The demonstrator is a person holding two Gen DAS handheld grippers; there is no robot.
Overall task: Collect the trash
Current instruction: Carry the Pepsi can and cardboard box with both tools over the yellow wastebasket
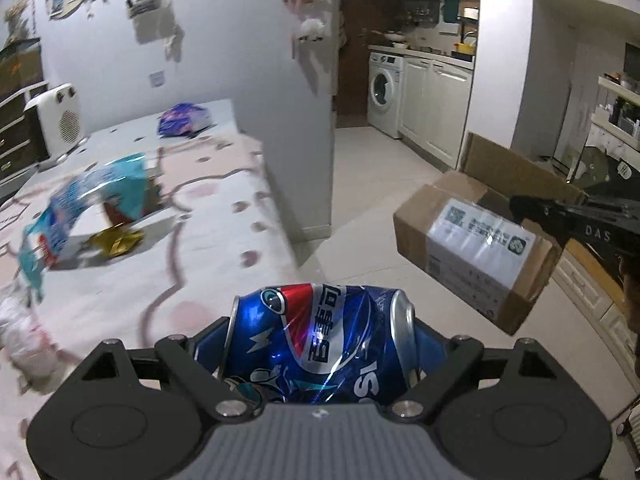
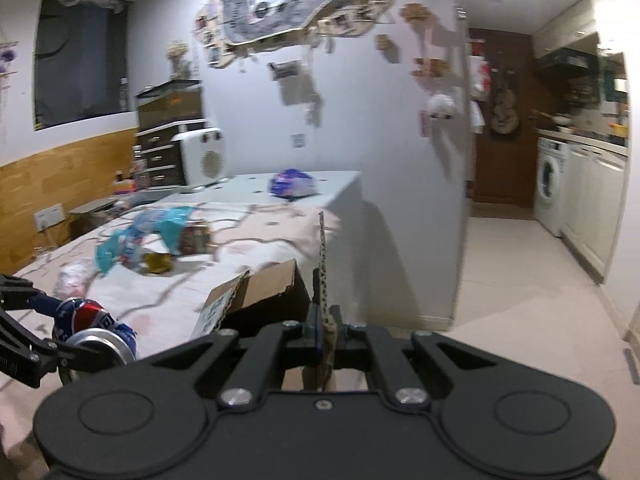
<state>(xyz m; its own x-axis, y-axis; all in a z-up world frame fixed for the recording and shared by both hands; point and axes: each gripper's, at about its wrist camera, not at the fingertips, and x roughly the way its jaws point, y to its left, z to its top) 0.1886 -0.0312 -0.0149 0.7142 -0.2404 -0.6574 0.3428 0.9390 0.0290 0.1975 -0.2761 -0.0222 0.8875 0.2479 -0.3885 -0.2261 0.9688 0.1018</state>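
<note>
From the left wrist, the left claw (image 1: 320, 344) is clamped across a dented blue soda can (image 1: 320, 340), held above the patterned tabletop (image 1: 200, 272). The cardboard box (image 1: 476, 248) hangs to its right.

From the right wrist, the right claw (image 2: 322, 336) is pinched together on the box's flap (image 2: 323, 280); blur hides the teal wrapper (image 2: 160, 236), probably a snack bag.
</note>
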